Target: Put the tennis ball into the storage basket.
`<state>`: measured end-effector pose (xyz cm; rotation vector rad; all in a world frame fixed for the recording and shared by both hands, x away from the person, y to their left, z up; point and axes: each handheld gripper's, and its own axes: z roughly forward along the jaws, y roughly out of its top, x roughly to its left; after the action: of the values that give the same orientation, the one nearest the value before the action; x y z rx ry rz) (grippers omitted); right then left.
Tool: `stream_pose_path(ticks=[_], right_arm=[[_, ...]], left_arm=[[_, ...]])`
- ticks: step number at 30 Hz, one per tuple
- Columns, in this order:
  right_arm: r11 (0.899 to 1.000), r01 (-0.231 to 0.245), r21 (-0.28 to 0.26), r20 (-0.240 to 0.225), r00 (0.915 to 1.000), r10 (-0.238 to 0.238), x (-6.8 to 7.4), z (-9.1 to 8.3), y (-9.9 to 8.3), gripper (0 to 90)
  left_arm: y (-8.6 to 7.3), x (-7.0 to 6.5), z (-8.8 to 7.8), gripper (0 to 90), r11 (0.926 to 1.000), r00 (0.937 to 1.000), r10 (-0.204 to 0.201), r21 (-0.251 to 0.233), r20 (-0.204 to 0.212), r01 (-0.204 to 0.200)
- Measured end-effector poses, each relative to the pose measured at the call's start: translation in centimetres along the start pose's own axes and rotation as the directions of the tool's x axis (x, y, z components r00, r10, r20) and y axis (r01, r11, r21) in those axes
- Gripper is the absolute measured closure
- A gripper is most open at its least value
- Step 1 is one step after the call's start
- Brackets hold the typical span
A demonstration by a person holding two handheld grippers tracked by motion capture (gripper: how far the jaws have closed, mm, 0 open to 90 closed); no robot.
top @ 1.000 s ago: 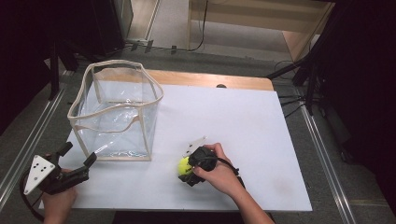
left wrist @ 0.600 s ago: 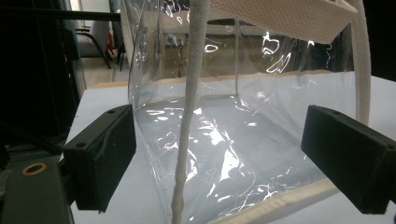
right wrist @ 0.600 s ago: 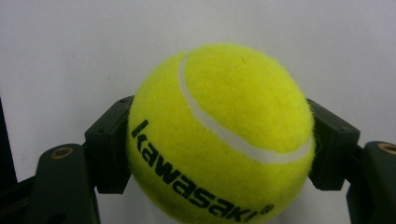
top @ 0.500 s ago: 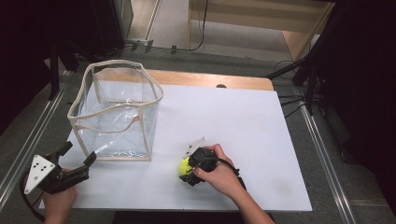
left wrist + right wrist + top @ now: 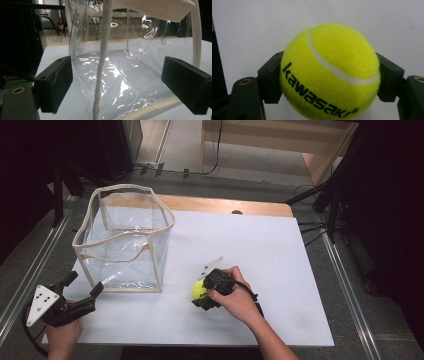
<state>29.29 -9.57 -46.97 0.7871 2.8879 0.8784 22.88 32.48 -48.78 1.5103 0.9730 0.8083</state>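
A yellow tennis ball (image 5: 198, 290) with black lettering lies near the front middle of the white board (image 5: 270, 250). My right gripper (image 5: 200, 296) points left and is shut on it. In the right gripper view both black pads (image 5: 270, 81) press the sides of the ball (image 5: 329, 70). A clear soft-walled bin (image 5: 120, 265) with cream edging stands open at the back left. My left gripper (image 5: 84, 283) sits at the front left, open, aimed at the bin's near corner. In the left gripper view its jaws stand wide on either side of the bin's corner seam (image 5: 101, 75) without touching it.
The white board lies on a wooden table (image 5: 225, 205) with grey floor and metal rails on both sides. Cables and dark stands (image 5: 330, 205) sit off the right edge. A hand (image 5: 240, 300) covers the right gripper's body.
The right hand with the ball has shifted very slightly away from the front edge. The left gripper has kept still.
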Motion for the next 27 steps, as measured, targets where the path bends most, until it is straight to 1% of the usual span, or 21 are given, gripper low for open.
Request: stream_pose_path(ticks=[2,3,5,6,8,9,10,11,12,14,15,19,21,23,25,26,27], right_arm=[[1.0,0.005,0.004,0.002,1.0,-0.005,0.0,0.1,0.3,23.0],[1.0,0.004,0.009,0.008,1.0,-0.004,0.0,0.4,0.8,23.0],[1.0,0.004,0.01,0.004,1.0,-0.004,0.1,0.6,1.3,23.0],[1.0,0.008,0.005,-0.004,1.0,-0.008,0.1,0.8,1.5,22.9],[1.0,0.01,0.005,-0.007,0.9999,-0.01,0.1,1.1,1.9,23.0],[1.0,0.018,0.004,-0.016,0.9997,-0.018,0.1,1.3,2.1,23.0],[1.0,0.015,0.01,-0.018,0.9997,-0.015,0.2,1.4,2.4,23.0],[1.0,0.028,0.01,-0.024,0.9993,-0.028,0.2,1.5,2.6,22.9],[1.0,0.027,0.01,-0.021,0.9994,-0.027,0.2,1.6,2.8,23.0],[1.0,0.024,0.013,-0.03,0.9993,-0.023,0.3,1.7,3.2,23.0],[0.999,0.029,0.013,-0.028,0.9992,-0.029,0.3,1.7,3.3,23.0],[1.0,0.021,0.006,-0.04,0.999,-0.02,0.2,1.8,3.7,23.0],[1.0,0.026,0.004,-0.044,0.9987,-0.026,0.1,1.9,4.0,22.9],[1.0,0.018,-0.003,-0.043,0.9989,-0.018,0.1,1.8,4.3,23.0],[1.0,0.024,-0.011,-0.049,0.9985,-0.025,0.1,1.7,5.0,23.0],[1.0,0.026,-0.013,-0.045,0.9986,-0.026,0.1,1.7,5.2,23.0],[1.0,0.022,-0.007,-0.048,0.9986,-0.022,0.2,1.6,5.4,23.0]], left_arm=[[0.0,0.0,0.0,10.4,1.0,1.0,0.0,-0.001,-0.001,0.0],[0.0,0.0,0.0,10.4,1.0,1.0,0.001,0.0,-0.002,-0.001],[0.0,0.0,-0.1,10.4,1.0,1.0,-0.001,-0.004,0.002,0.001],[0.0,0.1,0.0,10.4,0.9999,0.9999,-0.011,-0.005,0.0,0.011],[0.0,0.1,0.0,10.4,0.9998,0.9998,-0.019,-0.006,0.0,0.019],[0.0,0.2,0.0,10.4,0.9998,0.9998,-0.018,-0.004,0.001,0.018],[0.0,0.2,0.0,10.4,0.9998,0.9998,-0.017,-0.003,0.002,0.017],[0.0,0.1,0.0,10.4,0.9998,0.9998,-0.019,-0.005,0.001,0.019],[0.0,0.1,0.0,10.4,0.9998,0.9999,-0.017,-0.005,0.001,0.017],[0.0,0.1,0.0,10.4,0.9999,0.9999,-0.013,-0.005,0.003,0.013],[0.0,0.1,0.0,10.4,0.9999,0.9999,-0.012,-0.005,0.003,0.012],[0.0,0.1,0.0,10.4,1.0,1.0,-0.008,-0.003,0.002,0.008],[0.0,0.1,-0.1,10.4,0.9999,0.9999,-0.012,-0.005,0.004,0.012],[-0.1,0.1,-0.2,10.4,0.9999,0.9999,-0.01,-0.008,0.005,0.01],[0.0,0.2,-0.2,10.4,0.9999,0.9999,-0.014,-0.003,0.006,0.014],[0.0,0.2,-0.1,10.4,0.9998,0.9997,-0.021,-0.006,0.009,0.021],[0.0,0.2,-0.1,10.4,0.9998,0.9997,-0.021,-0.006,0.009,0.021]])
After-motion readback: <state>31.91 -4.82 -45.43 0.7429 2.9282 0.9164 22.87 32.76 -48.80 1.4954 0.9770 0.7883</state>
